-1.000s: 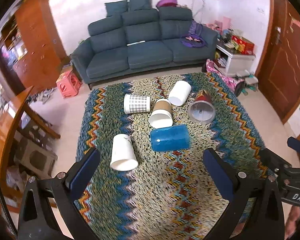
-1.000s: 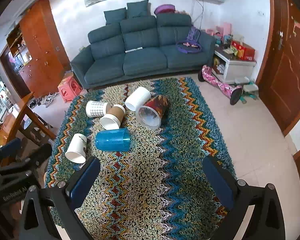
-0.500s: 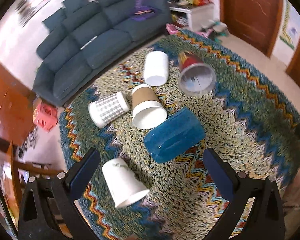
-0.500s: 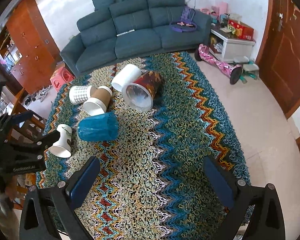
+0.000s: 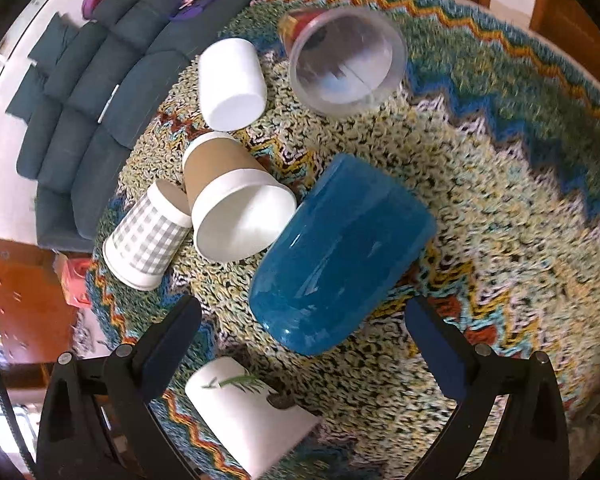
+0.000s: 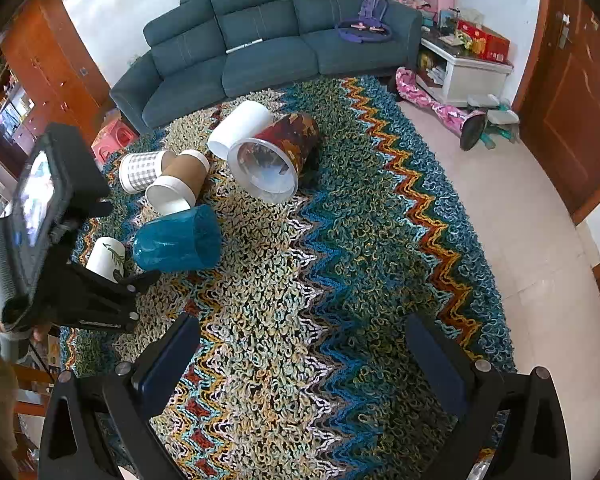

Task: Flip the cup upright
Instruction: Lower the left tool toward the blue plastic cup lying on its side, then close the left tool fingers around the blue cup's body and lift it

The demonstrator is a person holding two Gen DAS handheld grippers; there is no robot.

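The left gripper point(image 5: 300, 344) has dropped low and swung in over the cups within the last second, so the blue cup point(image 5: 340, 256) that sat well ahead of it now fills the middle of its view, lying on its side on the rug point(image 5: 500, 208) with its closed end toward the gripper. The jaws are spread wide and hold nothing; the blue cup lies just beyond them, and a white cup with a leaf print point(image 5: 248, 416) lies on its side between and under them. Which of the two is the target I cannot tell, though the blue one is squarely in line. The brown cup point(image 5: 236, 208), checked cup point(image 5: 148, 236), plain white cup point(image 5: 232, 84) and red patterned cup point(image 5: 340, 56) lie tipped over farther off, none upright. The right gripper point(image 6: 300, 360) hangs back over bare rug, jaws likewise spread and empty, well apart from every cup. The approach looks nearly done; closing on a cup and turning it up is not yet begun.
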